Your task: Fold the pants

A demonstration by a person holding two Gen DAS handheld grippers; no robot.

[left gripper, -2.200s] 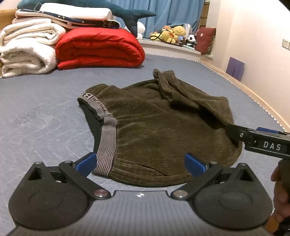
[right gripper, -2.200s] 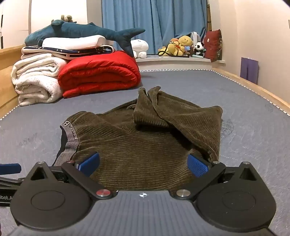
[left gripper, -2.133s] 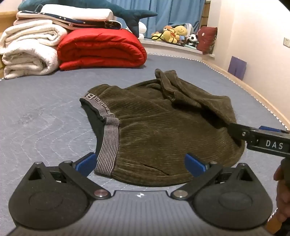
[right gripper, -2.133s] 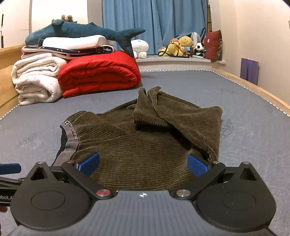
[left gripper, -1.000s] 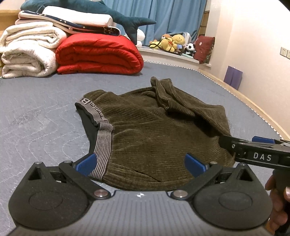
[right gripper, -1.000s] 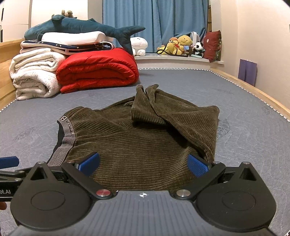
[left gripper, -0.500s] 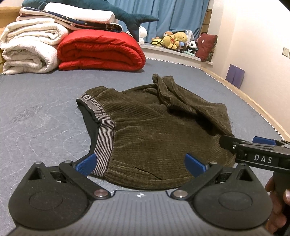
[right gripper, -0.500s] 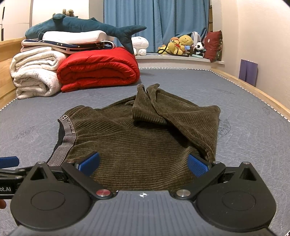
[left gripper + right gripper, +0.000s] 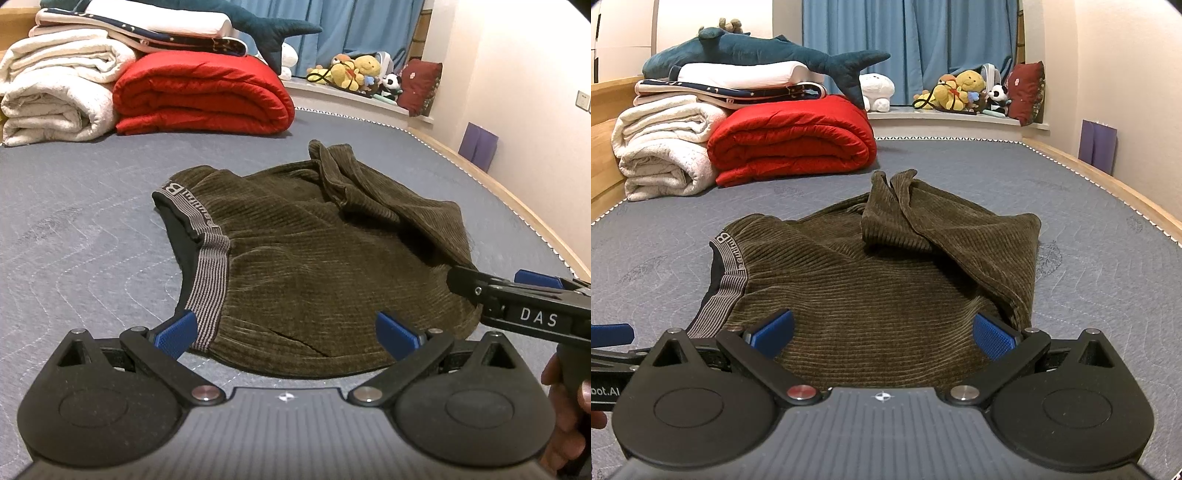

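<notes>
The pants (image 9: 886,288) are matt ribbed corduroy cloth with a striped knit waistband (image 9: 208,273). The mattress (image 9: 1089,295) is quilted, stitched fabric. The left gripper (image 9: 288,332) is matt black plastic with ribbed blue pads (image 9: 397,335) and shiny metal pivots (image 9: 205,392).

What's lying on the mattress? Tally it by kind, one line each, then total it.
Pants: 1
Red quilt: 1
White blanket: 1
Folded bedding stacked on those two: 2
Plush shark: 1
Total: 6
</notes>
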